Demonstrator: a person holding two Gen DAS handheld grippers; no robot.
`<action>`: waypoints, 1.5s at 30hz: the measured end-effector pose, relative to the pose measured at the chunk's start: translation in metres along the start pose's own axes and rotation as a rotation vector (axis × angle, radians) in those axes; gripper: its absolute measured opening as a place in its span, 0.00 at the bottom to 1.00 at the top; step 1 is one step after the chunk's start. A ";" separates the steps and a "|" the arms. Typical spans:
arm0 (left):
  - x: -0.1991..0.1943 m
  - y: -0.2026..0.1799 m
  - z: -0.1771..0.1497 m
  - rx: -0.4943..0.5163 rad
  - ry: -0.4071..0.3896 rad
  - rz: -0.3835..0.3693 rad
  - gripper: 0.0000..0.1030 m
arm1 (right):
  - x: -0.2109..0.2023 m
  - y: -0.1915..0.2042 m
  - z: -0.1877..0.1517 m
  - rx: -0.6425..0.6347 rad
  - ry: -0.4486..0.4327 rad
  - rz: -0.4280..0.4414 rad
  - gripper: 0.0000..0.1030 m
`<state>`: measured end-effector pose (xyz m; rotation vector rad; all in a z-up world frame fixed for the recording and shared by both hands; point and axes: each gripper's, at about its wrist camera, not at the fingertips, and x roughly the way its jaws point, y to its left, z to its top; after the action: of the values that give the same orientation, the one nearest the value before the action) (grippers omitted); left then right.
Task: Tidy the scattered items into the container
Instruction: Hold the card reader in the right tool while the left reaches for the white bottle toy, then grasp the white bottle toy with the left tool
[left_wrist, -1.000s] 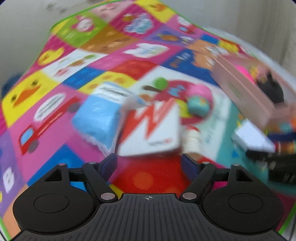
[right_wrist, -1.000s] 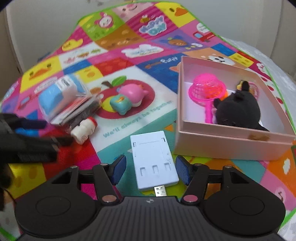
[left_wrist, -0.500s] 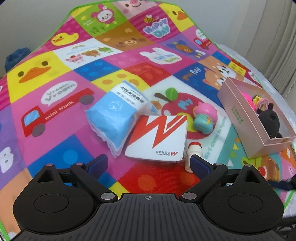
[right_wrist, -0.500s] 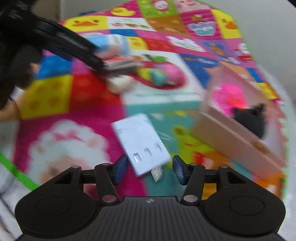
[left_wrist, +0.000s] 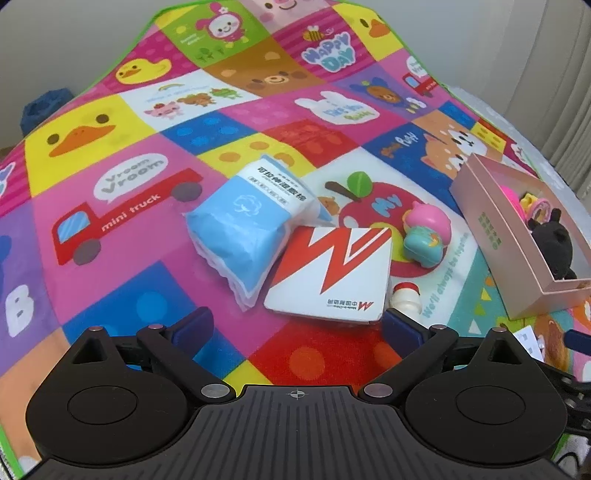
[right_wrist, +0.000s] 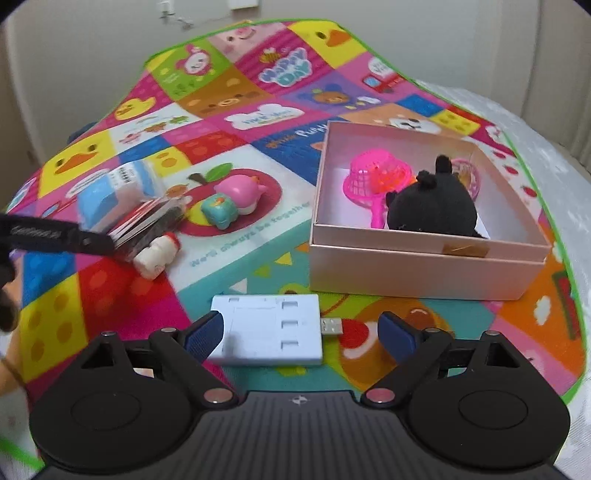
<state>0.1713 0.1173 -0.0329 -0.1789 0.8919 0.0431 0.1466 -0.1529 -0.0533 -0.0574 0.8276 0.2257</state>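
A pink box (right_wrist: 424, 264) holds a pink net (right_wrist: 376, 177) and a black plush (right_wrist: 432, 206); it also shows in the left wrist view (left_wrist: 495, 236). My left gripper (left_wrist: 295, 326) is open, just short of a white card box with a red zigzag (left_wrist: 332, 273). Beside it lie a blue tissue pack (left_wrist: 243, 229), a pink and teal toy (left_wrist: 424, 236) and a small white bottle (left_wrist: 406, 301). My right gripper (right_wrist: 301, 336) is open around a white USB device (right_wrist: 269, 338) lying on the mat.
A colourful patchwork play mat (left_wrist: 122, 177) covers the surface. Its green edge (right_wrist: 524, 162) runs close behind the pink box. The left gripper's finger (right_wrist: 55, 236) reaches in from the left of the right wrist view. Walls stand behind.
My left gripper has opened wide and backed off the card box. My right gripper has swung round so the USB device lies crosswise between its wider-open fingers.
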 end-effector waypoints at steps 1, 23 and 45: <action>0.000 0.000 0.000 -0.001 -0.001 -0.003 0.97 | 0.005 0.001 0.001 0.016 0.004 0.009 0.89; 0.007 -0.096 -0.031 0.472 -0.168 -0.180 0.64 | -0.022 -0.013 -0.023 -0.088 -0.009 0.046 0.88; 0.020 -0.030 -0.002 0.200 -0.096 -0.098 0.93 | -0.025 -0.019 -0.025 -0.066 -0.010 0.032 0.88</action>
<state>0.1860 0.0867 -0.0456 -0.0335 0.7851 -0.1277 0.1165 -0.1796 -0.0531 -0.1053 0.8112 0.2836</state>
